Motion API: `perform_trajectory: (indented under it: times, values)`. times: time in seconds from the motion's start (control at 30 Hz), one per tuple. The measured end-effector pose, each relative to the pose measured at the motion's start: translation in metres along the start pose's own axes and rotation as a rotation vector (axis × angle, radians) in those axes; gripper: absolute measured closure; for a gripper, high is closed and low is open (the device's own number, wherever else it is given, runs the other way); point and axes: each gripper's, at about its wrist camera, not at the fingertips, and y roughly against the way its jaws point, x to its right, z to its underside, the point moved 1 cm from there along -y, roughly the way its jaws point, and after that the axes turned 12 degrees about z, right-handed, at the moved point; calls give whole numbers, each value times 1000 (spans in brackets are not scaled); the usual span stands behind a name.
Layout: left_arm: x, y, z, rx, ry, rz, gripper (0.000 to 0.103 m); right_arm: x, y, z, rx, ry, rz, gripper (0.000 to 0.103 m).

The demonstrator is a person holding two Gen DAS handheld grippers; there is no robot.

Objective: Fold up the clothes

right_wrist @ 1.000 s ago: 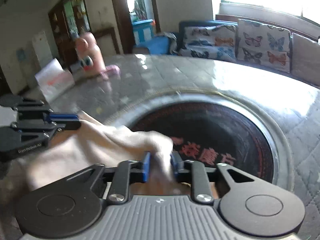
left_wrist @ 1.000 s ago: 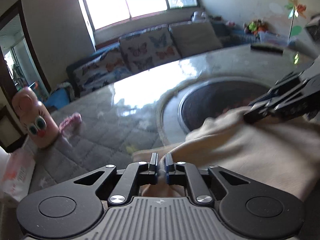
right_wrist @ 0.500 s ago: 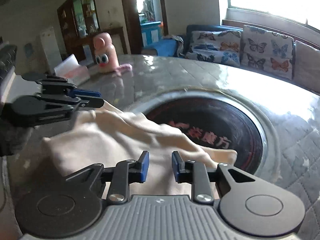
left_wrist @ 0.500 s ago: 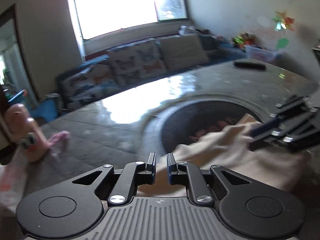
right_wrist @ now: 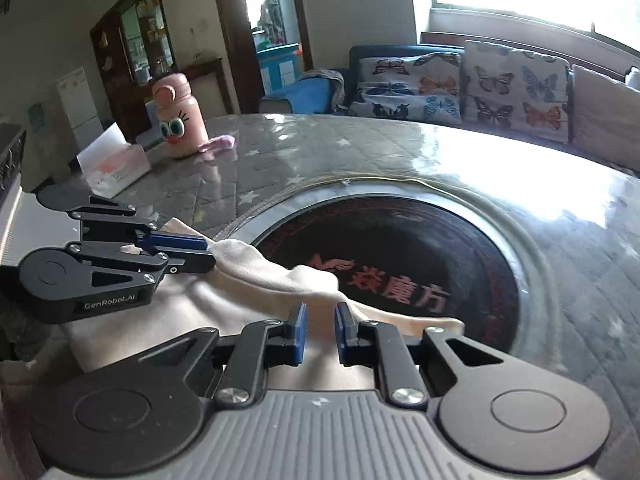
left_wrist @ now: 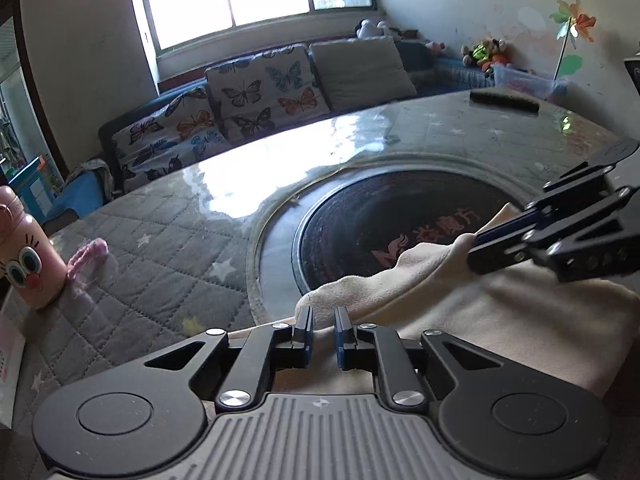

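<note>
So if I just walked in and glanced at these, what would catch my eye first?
Probably the cream cloth bunched up at the near edge of the table, partly draped over the dark round inset with red lettering. A black tool sits at each end of it: the left tool and the right tool, both slightly parted. Next, the pink bottle with cartoon eyes, far across the table.

Cream garment (left_wrist: 500,312): soft, matt, fleecy cloth. Table (left_wrist: 168,248): quilted grey fabric under a glossy clear cover with bright glare. Round inset (right_wrist: 400,256): dark, glossy, with red print. Left gripper (left_wrist: 322,328) and right gripper (right_wrist: 319,330): matt black plastic bodies, ribbed grey grip, shiny metal screws, blue pads. Pink bottle (right_wrist: 180,120): smooth plastic. Sofa cushions (left_wrist: 260,92): printed cloth.
</note>
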Motion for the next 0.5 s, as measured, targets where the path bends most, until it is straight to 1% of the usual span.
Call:
perform_trajectory:
  times: [0.1, 0.23, 0.5]
  values:
    - [-3, 4, 2, 11, 20, 5, 88, -4, -12, -2, -28, 3, 16, 90]
    - [-1, 28, 7, 45, 26, 7, 88, -8, 0, -3, -9, 18, 13, 89]
    - [27, 85, 44, 91, -50, 52, 88, -47, 45, 20, 39, 142, -118, 86]
